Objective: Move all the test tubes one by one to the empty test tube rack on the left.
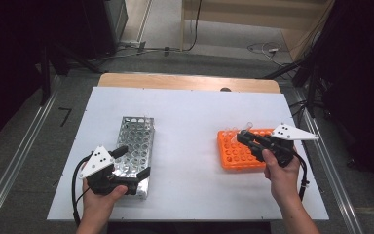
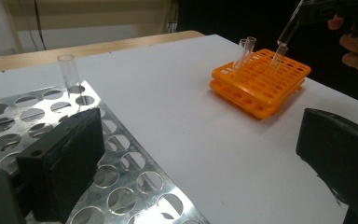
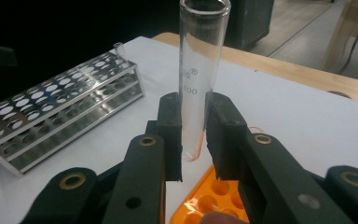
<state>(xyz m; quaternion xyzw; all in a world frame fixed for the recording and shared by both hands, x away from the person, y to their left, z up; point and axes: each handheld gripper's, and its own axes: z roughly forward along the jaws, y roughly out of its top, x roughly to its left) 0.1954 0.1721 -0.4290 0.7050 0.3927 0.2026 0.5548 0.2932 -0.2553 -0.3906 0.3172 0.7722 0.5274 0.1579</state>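
Observation:
My right gripper [image 3: 193,135] is shut on a clear glass test tube [image 3: 200,70], held upright just above the orange tube rack [image 3: 205,201]. In the high view this gripper [image 1: 246,138] hovers over the orange rack's [image 1: 238,153] far right part. From the left gripper view, the held tube [image 2: 290,25] hangs tilted over the rack [image 2: 261,81], where other tubes [image 2: 245,50] stand. My left gripper [image 1: 135,162] is open over the near end of the metal rack [image 1: 135,139], its jaws wide apart [image 2: 200,126] with nothing between them. One tube [image 2: 70,72] stands in the metal rack [image 2: 121,163].
Both racks sit on a white board [image 1: 190,112] laid on a wooden table [image 1: 185,80]. A bare stretch of board separates the racks. Cables [image 1: 265,48] lie on the floor beyond the table, and metal rails [image 1: 14,165] run along its sides.

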